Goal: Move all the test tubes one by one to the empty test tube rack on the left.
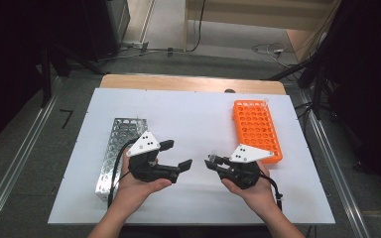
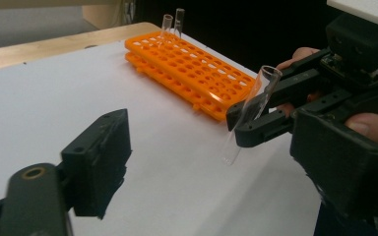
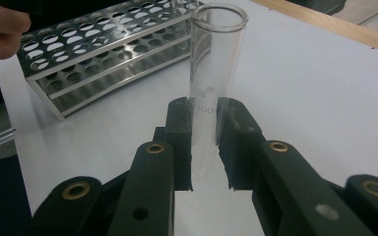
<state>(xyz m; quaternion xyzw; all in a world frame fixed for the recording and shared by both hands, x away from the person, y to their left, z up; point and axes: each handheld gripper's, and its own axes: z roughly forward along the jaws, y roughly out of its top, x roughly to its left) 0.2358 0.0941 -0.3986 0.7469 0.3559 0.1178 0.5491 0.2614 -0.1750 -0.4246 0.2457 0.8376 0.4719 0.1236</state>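
Note:
My right gripper (image 1: 213, 162) is shut on a clear glass test tube (image 3: 216, 64), which stands upright between its jaws (image 3: 204, 145). In the left gripper view the tube (image 2: 253, 113) hangs tilted above the white sheet, held by the right gripper (image 2: 256, 123). My left gripper (image 1: 176, 154) is open with nothing between its jaws (image 2: 216, 172), and it faces the right gripper across a small gap. An orange tube rack (image 1: 257, 130) lies at the right, and its far corner (image 2: 187, 69) holds two glass tubes (image 2: 172, 22). At the left lies a metal tube rack (image 1: 119, 144), also in the right gripper view (image 3: 103, 54).
A white sheet (image 1: 198, 114) covers most of the wooden table (image 1: 188, 82). Bare sheet lies between the two racks. Dark stands and cables sit on the floor beyond the table's far edge.

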